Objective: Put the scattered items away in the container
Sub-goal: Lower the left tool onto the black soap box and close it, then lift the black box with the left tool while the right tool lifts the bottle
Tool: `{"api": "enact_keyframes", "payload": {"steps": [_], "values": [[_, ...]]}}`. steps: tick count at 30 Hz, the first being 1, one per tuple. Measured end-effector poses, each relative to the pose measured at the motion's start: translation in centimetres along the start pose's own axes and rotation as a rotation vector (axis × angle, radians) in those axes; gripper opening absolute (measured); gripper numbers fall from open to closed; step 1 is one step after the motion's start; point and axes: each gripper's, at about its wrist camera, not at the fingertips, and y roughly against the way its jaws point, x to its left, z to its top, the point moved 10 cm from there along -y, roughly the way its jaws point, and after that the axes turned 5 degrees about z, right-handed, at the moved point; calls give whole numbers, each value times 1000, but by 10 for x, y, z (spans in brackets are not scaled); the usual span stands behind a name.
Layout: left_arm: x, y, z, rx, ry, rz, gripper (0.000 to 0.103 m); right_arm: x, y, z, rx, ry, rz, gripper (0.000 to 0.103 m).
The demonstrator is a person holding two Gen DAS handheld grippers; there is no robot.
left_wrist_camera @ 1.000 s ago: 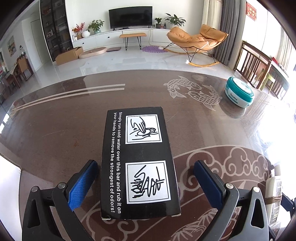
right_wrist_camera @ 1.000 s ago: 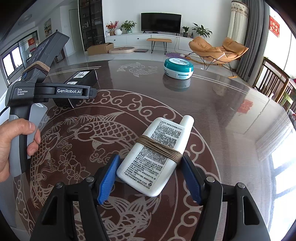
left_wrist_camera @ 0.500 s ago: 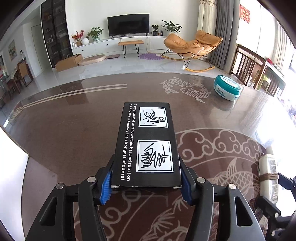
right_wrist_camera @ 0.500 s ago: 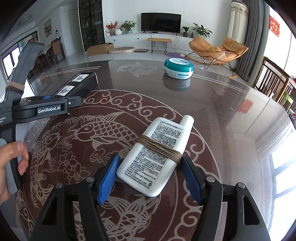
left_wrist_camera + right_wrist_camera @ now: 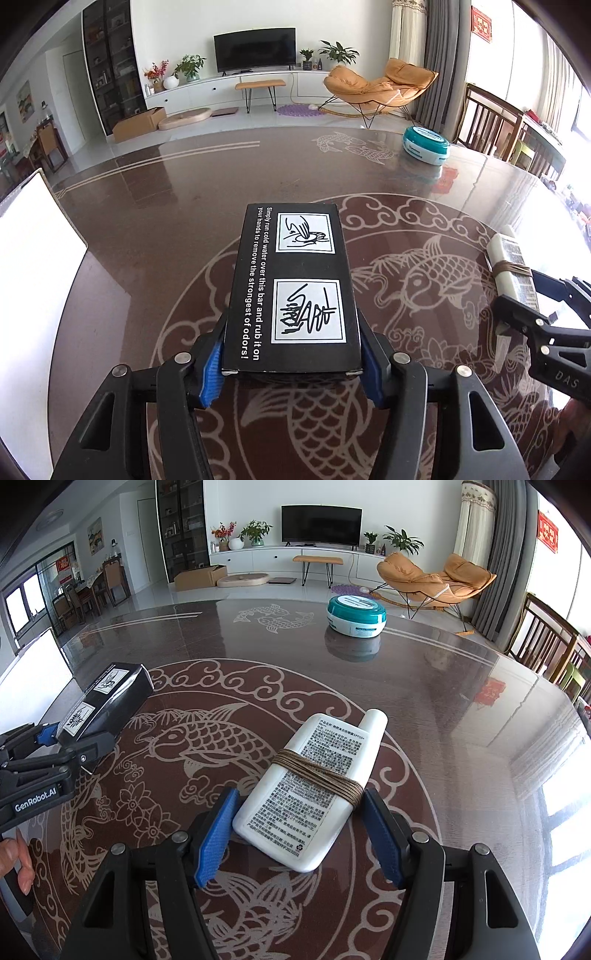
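Note:
My left gripper [image 5: 291,365] is shut on a black box [image 5: 295,288] with white printed panels and holds it above the table; it also shows in the right wrist view [image 5: 107,701]. My right gripper [image 5: 301,834] is shut on a white flat bottle [image 5: 314,790] wound with brown string, its cap pointing away; the bottle also shows at the right of the left wrist view [image 5: 513,269]. A white container [image 5: 33,266] stands at the table's left edge and shows in the right wrist view [image 5: 33,668] too.
A teal and white round tub [image 5: 356,614] sits on the far side of the dark patterned table [image 5: 461,686], also in the left wrist view [image 5: 426,144]. Wooden chairs [image 5: 491,125] stand at the right. A living room lies beyond.
My left gripper has closed on the black box, lifted it and swung it right and toward the table's middle. My right gripper has kept still, holding the bottle.

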Motion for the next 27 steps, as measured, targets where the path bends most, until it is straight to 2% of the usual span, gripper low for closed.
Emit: {"api": "enact_keyframes", "payload": {"steps": [9, 24, 27], "values": [[-5, 30, -34, -1, -7, -4, 59, -5, 3, -6, -1, -24, -13, 67], [-10, 58, -68, -1, -17, -16, 59, 21, 41, -59, -2, -32, -18, 67], [-9, 60, -69, -1, -18, -18, 59, 21, 44, -68, 4, -50, -28, 78]]}}
